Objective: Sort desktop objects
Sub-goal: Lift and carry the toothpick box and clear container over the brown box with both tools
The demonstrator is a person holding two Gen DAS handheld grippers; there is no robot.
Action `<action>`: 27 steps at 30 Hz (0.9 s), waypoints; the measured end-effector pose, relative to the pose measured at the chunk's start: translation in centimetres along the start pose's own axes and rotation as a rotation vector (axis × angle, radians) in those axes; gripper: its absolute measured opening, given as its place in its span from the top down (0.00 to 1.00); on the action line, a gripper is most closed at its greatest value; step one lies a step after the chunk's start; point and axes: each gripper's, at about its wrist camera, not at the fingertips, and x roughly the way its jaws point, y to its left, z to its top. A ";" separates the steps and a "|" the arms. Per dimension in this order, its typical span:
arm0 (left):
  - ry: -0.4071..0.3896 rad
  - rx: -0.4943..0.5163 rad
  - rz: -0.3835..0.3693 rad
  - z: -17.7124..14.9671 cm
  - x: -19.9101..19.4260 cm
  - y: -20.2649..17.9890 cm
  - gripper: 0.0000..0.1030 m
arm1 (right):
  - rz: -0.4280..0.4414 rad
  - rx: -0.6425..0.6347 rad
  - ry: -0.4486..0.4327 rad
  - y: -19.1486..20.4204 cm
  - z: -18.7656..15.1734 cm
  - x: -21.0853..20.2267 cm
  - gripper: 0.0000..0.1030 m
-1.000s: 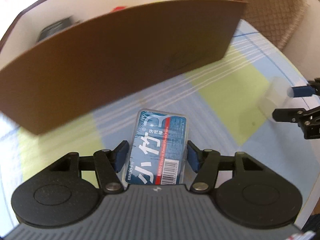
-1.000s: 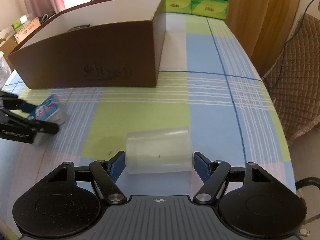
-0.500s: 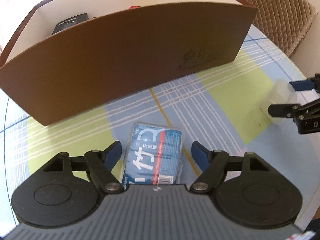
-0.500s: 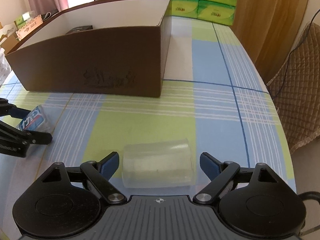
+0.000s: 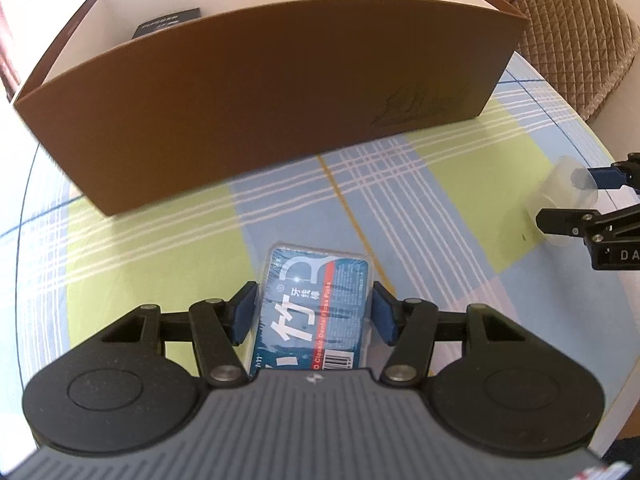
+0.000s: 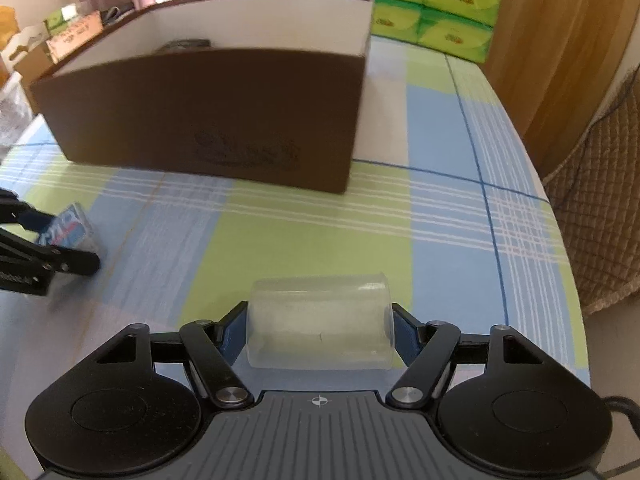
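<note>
Two grippers sat low over the checked bench (image 6: pixel 440 216), each clamped on an item. Left gripper (image 5: pixel 313 309): jaws pressed against both long sides of the blue dental floss pick box (image 5: pixel 316 312), which lay flat on the cloth. Ahead of it stood the brown cardboard box (image 5: pixel 280 92), open-topped, with a black packet (image 5: pixel 168 24) inside near the far left corner. Right gripper (image 6: pixel 319 330): jaws closed on the ends of the clear plastic cup (image 6: pixel 320 324), lying on its side. Green tissue packs (image 6: pixel 436 4) were stacked behind; a quilted chair (image 6: pixel 600 216) stood at the far right.
</note>
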 end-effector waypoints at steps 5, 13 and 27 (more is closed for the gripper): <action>-0.003 -0.037 0.006 -0.8 -1.0 0.7 0.47 | 0.031 -0.038 -0.023 1.4 0.7 -1.1 0.33; -0.049 -0.068 0.005 -1.2 -3.7 1.6 0.47 | 0.087 -0.078 -0.065 3.3 2.4 -2.6 0.33; -0.180 -0.106 -0.015 1.3 -8.9 2.5 0.47 | 0.173 -0.061 -0.097 3.6 4.9 -4.3 0.33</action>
